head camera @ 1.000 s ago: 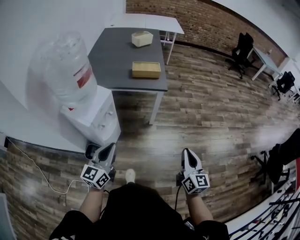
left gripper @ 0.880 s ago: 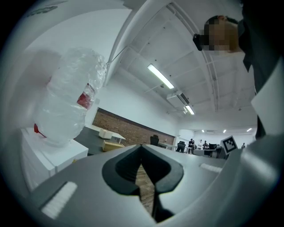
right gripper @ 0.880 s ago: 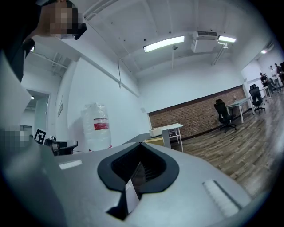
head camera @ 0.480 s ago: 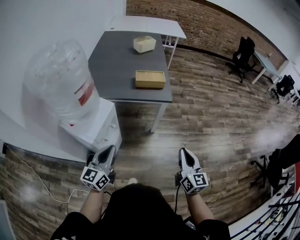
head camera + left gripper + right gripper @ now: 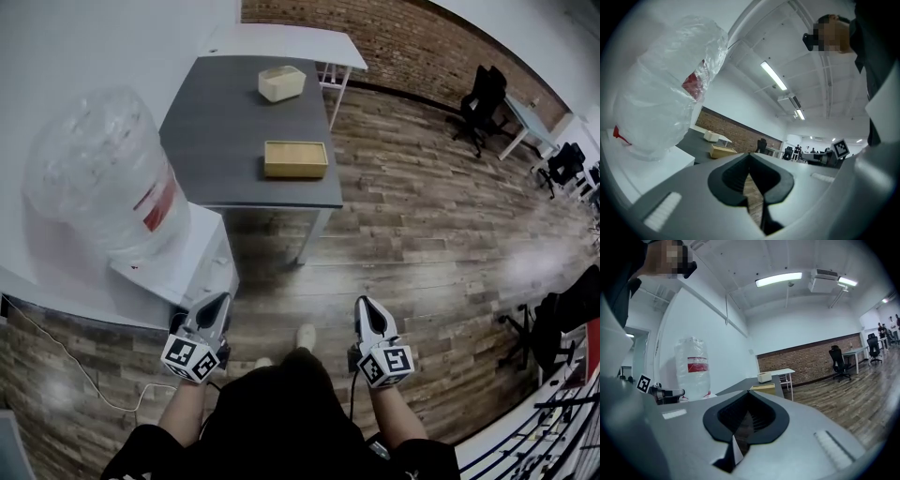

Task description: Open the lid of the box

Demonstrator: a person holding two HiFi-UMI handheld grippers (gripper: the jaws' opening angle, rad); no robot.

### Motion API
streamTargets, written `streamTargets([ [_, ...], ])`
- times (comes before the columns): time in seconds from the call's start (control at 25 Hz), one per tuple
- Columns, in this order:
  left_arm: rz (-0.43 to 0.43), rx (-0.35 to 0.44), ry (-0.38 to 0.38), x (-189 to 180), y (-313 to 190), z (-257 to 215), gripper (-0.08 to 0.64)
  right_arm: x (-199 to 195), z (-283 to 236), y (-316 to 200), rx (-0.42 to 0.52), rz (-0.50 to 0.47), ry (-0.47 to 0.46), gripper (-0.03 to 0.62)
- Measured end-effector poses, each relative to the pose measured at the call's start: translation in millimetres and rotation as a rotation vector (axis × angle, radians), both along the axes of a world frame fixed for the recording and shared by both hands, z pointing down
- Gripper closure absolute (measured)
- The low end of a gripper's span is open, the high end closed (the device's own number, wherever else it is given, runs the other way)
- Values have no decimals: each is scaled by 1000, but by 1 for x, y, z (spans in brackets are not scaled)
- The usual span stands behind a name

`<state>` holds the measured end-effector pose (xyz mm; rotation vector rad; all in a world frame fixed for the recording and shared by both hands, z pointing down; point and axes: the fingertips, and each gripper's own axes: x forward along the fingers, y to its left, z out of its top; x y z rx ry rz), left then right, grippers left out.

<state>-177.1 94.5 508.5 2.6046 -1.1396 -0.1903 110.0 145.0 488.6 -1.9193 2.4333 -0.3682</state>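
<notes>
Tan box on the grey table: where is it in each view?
Head view: tan box upper centre, near the front edge of the grey table.
Left gripper view: tan box small, left of centre.
Right gripper view: tan box small, near centre.
Shared landmark: the water bottle, left of it.

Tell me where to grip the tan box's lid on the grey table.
Likely the long near edge of the tan box lid, coming from the front of the table. It lies flat, closed, long side toward you; no hinge or handle can be made out.
</notes>
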Motion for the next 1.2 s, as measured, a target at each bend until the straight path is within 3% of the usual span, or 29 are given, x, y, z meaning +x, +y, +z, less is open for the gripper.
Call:
streamTargets([
  [0.28, -46, 21, -10, 5, -36, -7, 560, 11, 11, -46, -5, -36, -18, 589],
  [0.52, -93, 41, -68, 14, -73, -19, 560, 27, 6, -115, 26, -65, -65, 589],
  [0.72, -144, 46, -84, 13, -100, -26, 560, 13, 9, -157, 36, -160, -80, 589],
  [1.2, -227, 33, -76, 58, -165, -29, 560, 56, 9, -220, 3, -221, -77, 589],
])
